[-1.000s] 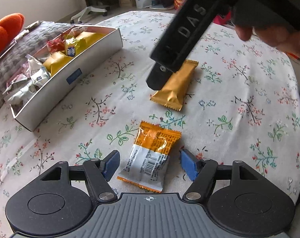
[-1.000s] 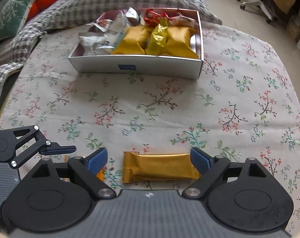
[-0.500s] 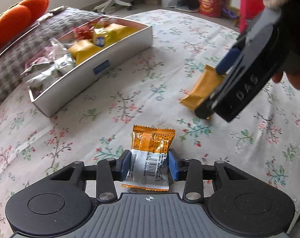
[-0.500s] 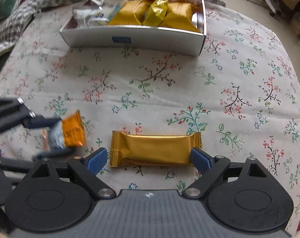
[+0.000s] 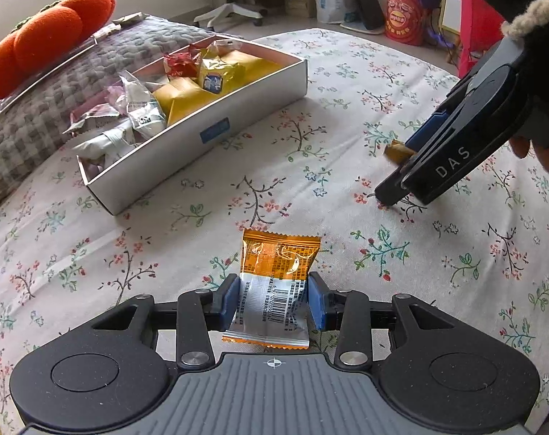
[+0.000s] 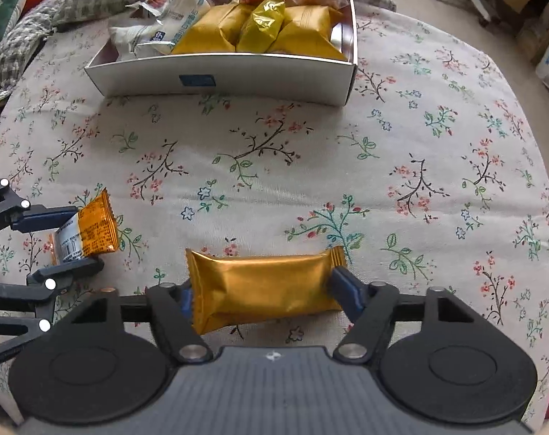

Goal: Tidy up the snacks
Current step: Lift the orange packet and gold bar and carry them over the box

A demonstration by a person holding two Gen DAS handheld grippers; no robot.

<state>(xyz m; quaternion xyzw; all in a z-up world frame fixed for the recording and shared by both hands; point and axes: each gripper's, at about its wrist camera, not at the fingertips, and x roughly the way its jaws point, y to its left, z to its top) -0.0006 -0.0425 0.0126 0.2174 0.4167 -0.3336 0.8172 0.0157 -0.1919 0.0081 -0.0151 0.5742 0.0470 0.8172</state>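
An orange and silver snack packet (image 5: 280, 264) sits between the blue pads of my left gripper (image 5: 273, 301), which is shut on it just above the floral cloth; the right wrist view shows that packet (image 6: 93, 232) in the left gripper (image 6: 83, 240) at the left edge. A long gold snack bar (image 6: 263, 282) lies lengthwise between the pads of my right gripper (image 6: 265, 291); its jaws are closing and press on both ends. In the left wrist view, the right gripper (image 5: 401, 166) hides all but a corner of the gold bar (image 5: 397, 150). A white box (image 6: 238, 79) holds several snacks.
The white box (image 5: 187, 145) stands at the far side of the floral cloth (image 6: 310, 166). Behind it lie a grey checked blanket (image 5: 38, 108) and an orange plush cushion (image 5: 49, 40). Bags (image 5: 401, 14) and a chair base stand on the floor beyond the cloth.
The left jaws closed on the orange and silver packet and raised it slightly. The right jaws came in from wide open onto the ends of the gold bar.
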